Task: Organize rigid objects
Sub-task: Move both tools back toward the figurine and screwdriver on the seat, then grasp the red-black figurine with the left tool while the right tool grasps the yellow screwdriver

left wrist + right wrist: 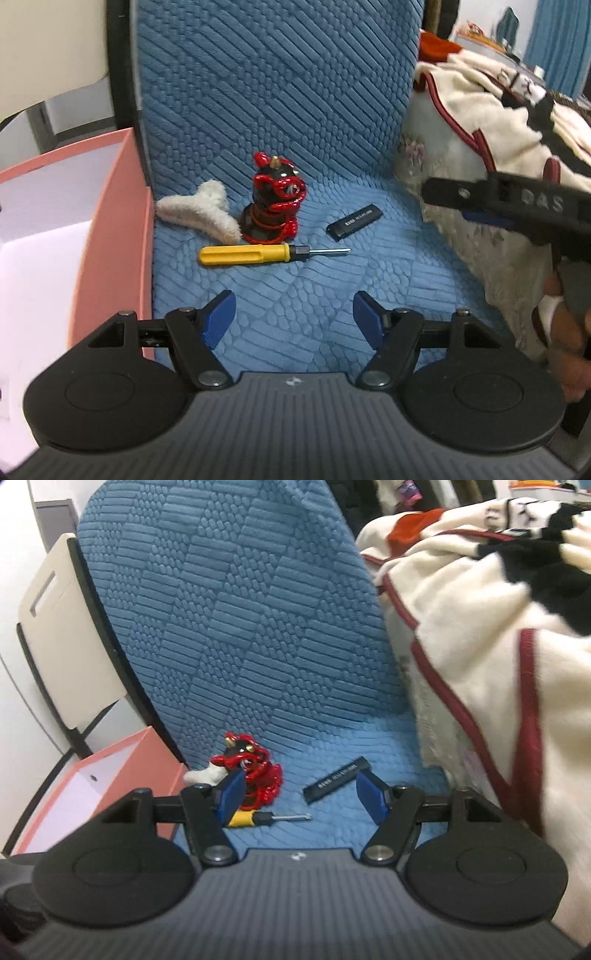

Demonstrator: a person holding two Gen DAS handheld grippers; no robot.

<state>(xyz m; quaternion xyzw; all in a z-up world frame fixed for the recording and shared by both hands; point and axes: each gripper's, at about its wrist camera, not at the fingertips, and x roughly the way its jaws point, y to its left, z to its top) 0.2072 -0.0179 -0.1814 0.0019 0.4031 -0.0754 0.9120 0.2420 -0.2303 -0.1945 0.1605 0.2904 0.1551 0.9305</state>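
On the blue seat cushion (317,266) lie a yellow-handled screwdriver (251,254), a red-and-black figurine (275,201), a black USB stick (354,222) and a fluffy white hair claw (201,210). My left gripper (293,319) is open and empty, hovering in front of the screwdriver. My right gripper (301,794) is open and empty, above the seat; between its pads I see the USB stick (336,779), the screwdriver (266,818) and the figurine (255,771). The right gripper also shows in the left wrist view (476,206), at the right.
A pink box (85,236) with a white inside stands open at the left of the seat; it also shows in the right wrist view (122,771). A cream blanket with red trim (480,646) is piled on the right. The blue backrest (280,85) rises behind the objects.
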